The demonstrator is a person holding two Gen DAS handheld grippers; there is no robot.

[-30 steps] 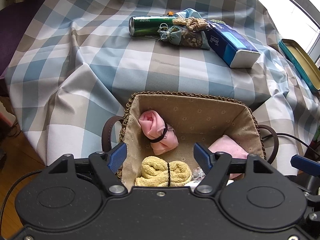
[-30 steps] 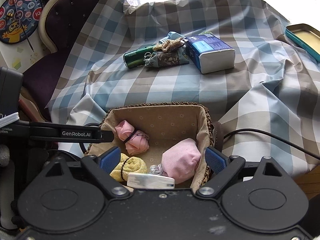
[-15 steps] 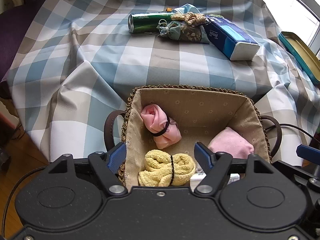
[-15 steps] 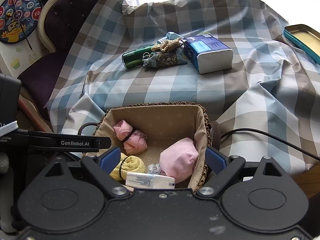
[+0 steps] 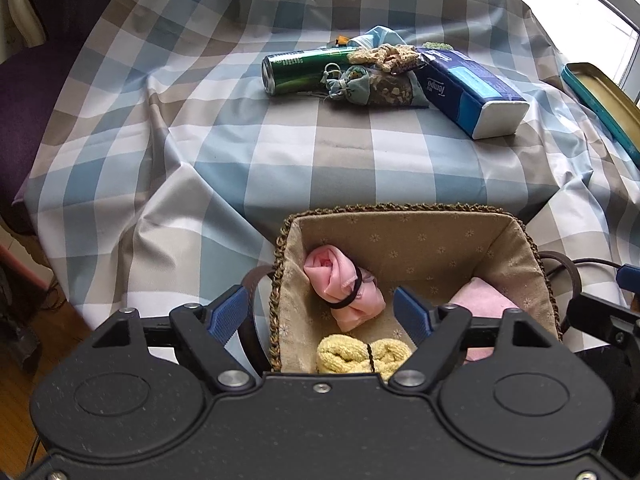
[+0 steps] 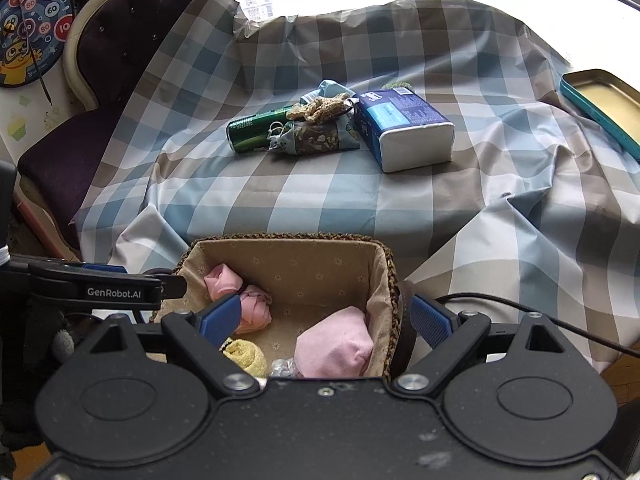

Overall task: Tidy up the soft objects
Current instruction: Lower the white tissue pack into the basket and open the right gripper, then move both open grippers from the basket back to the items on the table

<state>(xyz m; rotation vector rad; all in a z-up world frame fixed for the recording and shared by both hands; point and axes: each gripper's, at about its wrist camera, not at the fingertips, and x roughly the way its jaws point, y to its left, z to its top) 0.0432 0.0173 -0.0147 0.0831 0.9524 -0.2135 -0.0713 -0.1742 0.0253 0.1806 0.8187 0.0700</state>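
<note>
A woven basket with beige lining sits against the checked cloth's front drop. Inside lie a pink cloth roll bound by a black tie, a yellow towel roll and a pink pouch. My left gripper hovers over the basket's left wall with its jaws opening, and nothing is pressed between them. My right gripper stands open astride the basket's right wall, above the pink pouch. A patterned fabric pouch and a beige crocheted piece lie up on the table.
A green can and a blue tissue pack flank the fabric pouch. A teal tin tray sits at the far right. A purple chair stands at the left. A black cable crosses the cloth at the right.
The left jaws have spread wider, and its left finger now stands outside the basket wall. A white packet seen earlier at the basket's near end is now hidden under the right gripper's body.
</note>
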